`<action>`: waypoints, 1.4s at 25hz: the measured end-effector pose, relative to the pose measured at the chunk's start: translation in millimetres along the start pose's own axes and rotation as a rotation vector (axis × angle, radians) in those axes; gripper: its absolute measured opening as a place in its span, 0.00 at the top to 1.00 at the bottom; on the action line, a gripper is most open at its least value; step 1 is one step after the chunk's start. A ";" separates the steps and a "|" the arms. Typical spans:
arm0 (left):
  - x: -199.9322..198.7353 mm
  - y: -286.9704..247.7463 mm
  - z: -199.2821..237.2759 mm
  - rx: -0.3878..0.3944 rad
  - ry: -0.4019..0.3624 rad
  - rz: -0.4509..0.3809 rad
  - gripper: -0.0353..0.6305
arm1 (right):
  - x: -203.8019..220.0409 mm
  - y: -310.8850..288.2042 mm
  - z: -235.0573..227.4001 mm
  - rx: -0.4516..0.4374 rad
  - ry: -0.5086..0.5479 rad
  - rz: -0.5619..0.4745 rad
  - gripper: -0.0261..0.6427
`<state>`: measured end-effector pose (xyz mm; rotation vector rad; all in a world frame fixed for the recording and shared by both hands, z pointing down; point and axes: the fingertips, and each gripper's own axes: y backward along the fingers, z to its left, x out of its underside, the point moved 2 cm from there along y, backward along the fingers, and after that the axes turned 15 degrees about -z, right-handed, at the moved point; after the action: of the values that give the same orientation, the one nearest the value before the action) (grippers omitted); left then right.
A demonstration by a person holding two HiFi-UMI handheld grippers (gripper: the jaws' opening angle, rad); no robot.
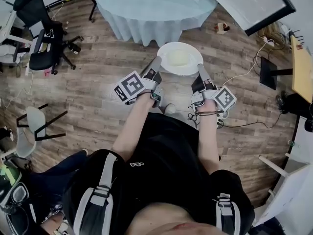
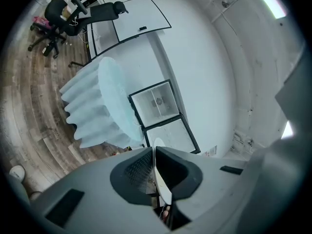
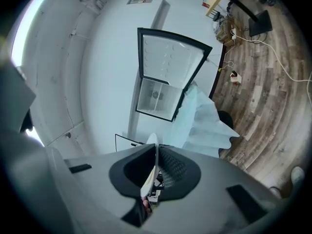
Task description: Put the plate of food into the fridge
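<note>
Firmly, left tongs (image 1: 157,62), right tongs (image 1: 201,69) on plate (image 1: 191,50).

The plate (image 1: 193,58) sits directly in front of you, with the food (image 1: 177,58) at its centre. Your left gripper (image 1: 155,65) clamps its left rim, your right gripper (image 1: 200,71) its right rim. The table (image 1: 146,13) stands just beyond the plate, and the fridge (image 2: 157,103) stands behind the table. A chair (image 1: 43,38) stands well to your left.

No legible text or labels
</note>
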<state>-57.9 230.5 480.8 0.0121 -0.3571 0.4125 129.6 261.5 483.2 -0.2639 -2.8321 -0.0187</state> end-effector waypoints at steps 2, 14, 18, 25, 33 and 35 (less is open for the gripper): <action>-7.1 -1.3 3.5 -0.003 0.004 -0.005 0.91 | 5.0 -6.8 1.3 -0.003 0.005 0.008 0.93; -44.8 -16.3 17.4 -0.001 0.015 0.008 0.92 | 29.2 -40.4 12.8 0.001 0.021 0.017 0.93; -60.0 -18.4 23.8 0.000 0.024 0.011 0.92 | 41.1 -51.2 14.6 0.012 0.027 0.021 0.93; -89.3 -10.7 41.3 -0.005 0.044 0.016 0.92 | 72.3 -63.6 21.1 0.028 0.041 0.023 0.93; -86.9 -5.9 58.2 -0.026 0.106 0.044 0.92 | 81.5 -58.6 13.8 0.081 0.066 0.030 0.93; -86.8 -10.3 60.1 -0.030 0.113 0.041 0.92 | 79.9 -63.6 11.5 0.084 0.066 0.037 0.93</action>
<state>-148.3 182.3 508.1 -0.0477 -0.2527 0.4465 39.6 213.8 496.5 -0.2910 -2.7539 0.0979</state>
